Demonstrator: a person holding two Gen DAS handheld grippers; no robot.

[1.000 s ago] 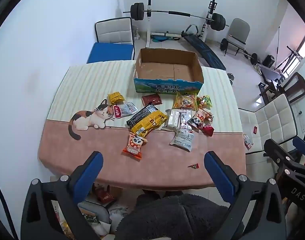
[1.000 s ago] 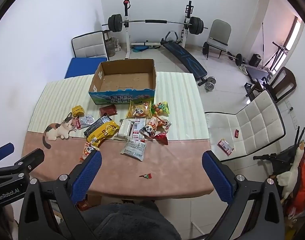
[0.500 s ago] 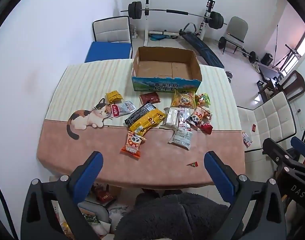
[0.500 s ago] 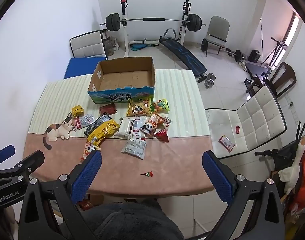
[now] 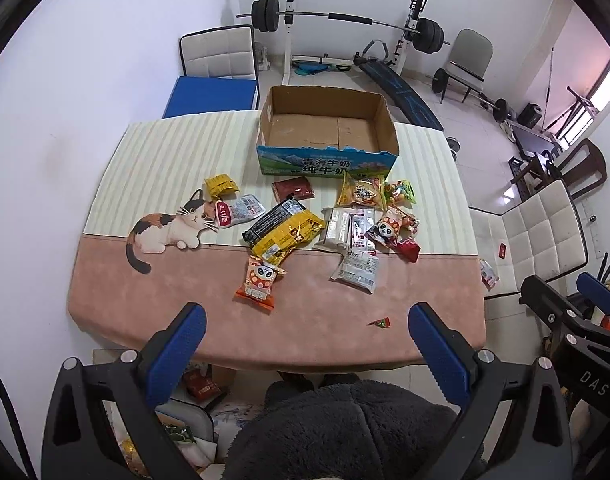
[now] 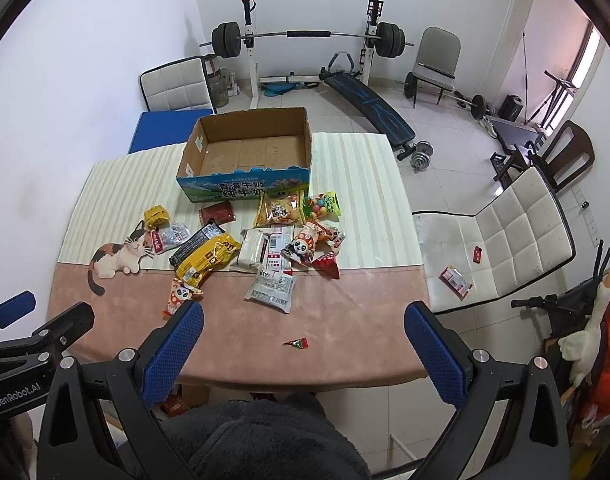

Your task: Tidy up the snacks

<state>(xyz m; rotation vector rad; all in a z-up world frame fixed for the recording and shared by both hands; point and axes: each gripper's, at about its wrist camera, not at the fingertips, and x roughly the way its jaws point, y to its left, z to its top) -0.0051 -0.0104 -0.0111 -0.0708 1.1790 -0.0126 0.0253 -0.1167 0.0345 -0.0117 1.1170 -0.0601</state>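
Across the tabletop point(image 5: 153, 296) the snacks lie loose in front of an empty cardboard box point(image 5: 327, 128), none of them packed yet. Both claws hang above the near edge, well apart from any packet: the left claw point(image 5: 305, 344) is spread wide and holds nothing, and the right claw point(image 6: 305, 344) is likewise spread and empty.

Farthest left sits a small yellow packet point(image 5: 221, 185), just beside a clear pouch with a red label point(image 5: 239, 210) that touches the printed cat point(image 5: 167, 230) on the cloth. Both look light and crinkly; I would pinch them at a sealed end rather than the slick middle. Next comes a black bar wrapper point(image 5: 271, 220) lying under a bigger yellow bag point(image 5: 289, 238); the bag seems fuller and softer, so a grip across a corner seam would likely hold better. Below it an orange panda packet point(image 5: 260, 282) lies alone, the nearest easy pick. A dark red sachet point(image 5: 293, 189) rests flat near the box wall, probably hard to get under. Toward the right, white wrapped bars point(image 5: 337, 230) and a pale pouch point(image 5: 357, 270) overlap, beside a puffy orange crisp bag point(image 5: 361, 194), a candy bag point(image 5: 401, 193) and another panda packet point(image 5: 389, 230); the puffed ones could crush or slip if squeezed hard. A tiny red scrap point(image 5: 380, 322) lies apart near the front edge.
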